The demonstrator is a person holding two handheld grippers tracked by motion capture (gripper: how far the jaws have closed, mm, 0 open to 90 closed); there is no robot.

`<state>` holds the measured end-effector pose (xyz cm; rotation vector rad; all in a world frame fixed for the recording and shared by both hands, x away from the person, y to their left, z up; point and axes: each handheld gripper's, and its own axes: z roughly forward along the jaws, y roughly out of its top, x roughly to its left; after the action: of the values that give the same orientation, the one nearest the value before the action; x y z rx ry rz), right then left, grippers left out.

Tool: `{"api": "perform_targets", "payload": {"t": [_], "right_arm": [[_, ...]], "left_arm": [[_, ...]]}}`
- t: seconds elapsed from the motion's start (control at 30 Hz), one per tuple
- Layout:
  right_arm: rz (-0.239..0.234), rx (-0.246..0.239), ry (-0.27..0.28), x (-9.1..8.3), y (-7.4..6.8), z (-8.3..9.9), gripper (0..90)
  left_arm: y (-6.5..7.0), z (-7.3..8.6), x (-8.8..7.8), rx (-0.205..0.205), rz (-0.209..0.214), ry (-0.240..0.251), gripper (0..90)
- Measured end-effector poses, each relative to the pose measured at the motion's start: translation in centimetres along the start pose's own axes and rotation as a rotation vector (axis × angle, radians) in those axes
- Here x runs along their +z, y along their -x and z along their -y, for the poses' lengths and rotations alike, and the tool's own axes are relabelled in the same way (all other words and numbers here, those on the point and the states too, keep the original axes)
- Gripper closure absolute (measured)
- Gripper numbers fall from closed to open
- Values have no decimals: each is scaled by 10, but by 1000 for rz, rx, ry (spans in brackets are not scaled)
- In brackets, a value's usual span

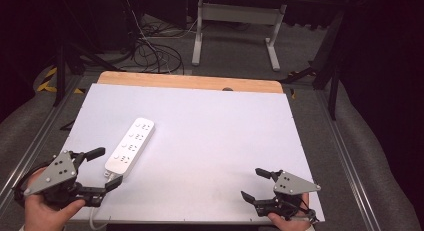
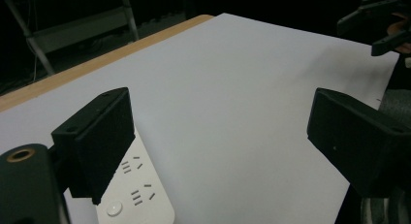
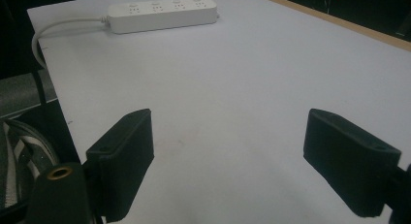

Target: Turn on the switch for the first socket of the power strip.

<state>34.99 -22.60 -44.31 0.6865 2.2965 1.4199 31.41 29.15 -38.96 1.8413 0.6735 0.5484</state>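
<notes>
White power strip [image 1: 130, 146] lies flat on the white sheet [image 1: 215, 136], left half of the table, running from near-left to far-right at a slant. Its near end sits just beside the left gripper [image 1: 104, 168]; its cord [image 1: 94, 220] leaves that end and drops over the near edge.

Left gripper: jaws stand wide apart, nothing between them. One tip lies left of the strip, the other close to the strip's near end; contact there cannot be told from above. The hand [image 1: 42, 211] holds it at the near-left corner.

Right gripper [image 1: 252, 183]: near-right corner, jaws also wide, bare sheet between them, well apart from the strip.

View differences:
- High view gives the full layout: the wooden table edge [image 1: 190, 82] showing beyond the sheet's far side, grey floor, a tangle of cables [image 1: 155, 51] and a white desk frame [image 1: 235, 28] farther back.
- Left gripper view is close in: the strip [image 2: 138, 197] shows beneath and beside one jaw, socket slots and a round button legible, part of it hidden by that jaw. The right gripper [image 2: 383, 27] appears dark at the far corner of this view.
- Right gripper view looks across the sheet: the whole strip [image 3: 162, 13] shows side-on at the far end, four socket groups in a row, with its cord [image 3: 53, 32] curving off the sheet edge. Open sheet [image 3: 232, 112] lies between this gripper and the strip.

Surroundings are dark on both sides.
</notes>
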Motion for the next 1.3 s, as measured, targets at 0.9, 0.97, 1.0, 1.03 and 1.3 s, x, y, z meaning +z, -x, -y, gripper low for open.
{"api": "perform_targets", "payload": {"t": [0.9,0.97,1.0,1.03,1.3], "right_arm": [[-11,11,9,0,3,2,189],[-14,5,8,0,3,3,189],[-14,3,7,0,2,3,189],[-15,5,9,0,2,3,189],[-15,7,5,1,3,3,189]], "left_arm": [[6,71,6,41,-61,-155,101],[5,74,7,23,-61,-164,102],[5,75,6,6,-57,-161,101],[3,78,6,-12,-47,-152,101],[1,87,5,-62,-45,-149,110]]}}
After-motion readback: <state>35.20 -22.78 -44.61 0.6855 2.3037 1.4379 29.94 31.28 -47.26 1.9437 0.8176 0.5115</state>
